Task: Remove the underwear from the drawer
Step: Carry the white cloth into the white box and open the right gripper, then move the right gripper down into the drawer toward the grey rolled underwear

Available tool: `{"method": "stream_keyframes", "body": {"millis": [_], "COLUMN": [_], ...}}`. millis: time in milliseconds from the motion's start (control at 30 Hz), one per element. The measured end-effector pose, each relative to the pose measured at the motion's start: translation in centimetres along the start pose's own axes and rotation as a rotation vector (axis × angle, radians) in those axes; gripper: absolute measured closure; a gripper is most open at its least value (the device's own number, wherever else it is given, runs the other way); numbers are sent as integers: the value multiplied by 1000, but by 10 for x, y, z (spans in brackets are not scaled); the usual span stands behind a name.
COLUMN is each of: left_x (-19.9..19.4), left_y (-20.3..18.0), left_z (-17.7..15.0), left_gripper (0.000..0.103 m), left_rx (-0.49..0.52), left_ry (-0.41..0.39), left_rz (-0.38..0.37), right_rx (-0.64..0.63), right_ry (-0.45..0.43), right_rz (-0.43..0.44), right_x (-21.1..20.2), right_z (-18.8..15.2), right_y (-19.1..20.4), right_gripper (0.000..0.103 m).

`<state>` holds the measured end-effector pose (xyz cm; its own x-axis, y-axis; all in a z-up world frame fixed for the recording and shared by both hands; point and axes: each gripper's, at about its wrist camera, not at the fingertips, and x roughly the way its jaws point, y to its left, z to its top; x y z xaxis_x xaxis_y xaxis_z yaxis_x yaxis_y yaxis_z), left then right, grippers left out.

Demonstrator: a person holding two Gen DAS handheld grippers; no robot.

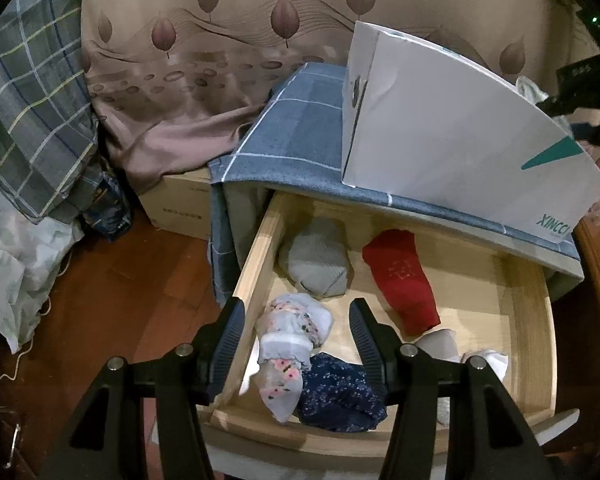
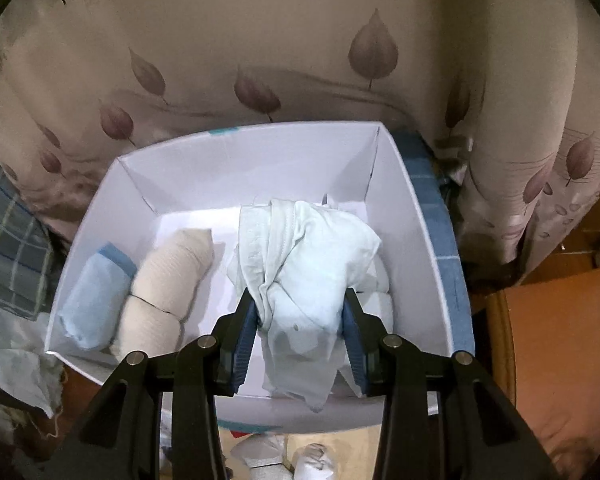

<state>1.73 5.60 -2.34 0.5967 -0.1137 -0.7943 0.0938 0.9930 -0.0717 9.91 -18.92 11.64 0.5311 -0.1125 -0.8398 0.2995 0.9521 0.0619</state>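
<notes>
Leaf-printed curtain behind, a pale mint crumpled cotton underwear (image 2: pixel 300 280) is being held clamped in the right gripper (image 2: pixel 300 320) over the white cardboard box (image 2: pixel 100 248); it is best released low inside. The left gripper (image 1: pixel 296 344), jaws apart, is hovering over the open wooden drawer (image 1: pixel 532 320).

A bedroom in a home: ahead of the left claw a wooden drawer (image 1: pixel 256 256) stands open with rolled underwear (image 1: pixel 400 280) inside, a leaf-patterned curtain (image 1: pixel 228 40) hangs beyond it, and checked bedding (image 1: pixel 32 112) is heaped left over a wooden floor (image 1: pixel 112 300).
</notes>
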Motion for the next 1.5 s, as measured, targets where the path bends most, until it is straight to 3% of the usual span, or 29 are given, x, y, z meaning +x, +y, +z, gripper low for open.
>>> {"method": "stream_keyframes", "body": {"millis": [533, 800, 1000, 1167, 1500], "left_x": [-2, -3, -3, -4, 3], "left_y": [5, 7, 9, 1, -5], "left_z": [-1, -3, -4, -6, -7], "left_gripper": [47, 47, 47, 47, 47], "left_rx": [4, -18, -50, -44, -38], "left_ry": [25, 23, 33, 37, 70], "left_rz": [-97, -124, -137, -135, -88], "right_rx": [67, 81, 27, -39, -91], "right_ry": [69, -1, -7, 75, 427], "right_rz": [-84, -20, 8, 11, -15], "right_x": [29, -15, -52, -53, 50], "right_z": [-6, -15, -49, -98, -192], "right_y": [5, 4, 2, -5, -22], "right_gripper": [59, 50, 46, 44, 46]}}
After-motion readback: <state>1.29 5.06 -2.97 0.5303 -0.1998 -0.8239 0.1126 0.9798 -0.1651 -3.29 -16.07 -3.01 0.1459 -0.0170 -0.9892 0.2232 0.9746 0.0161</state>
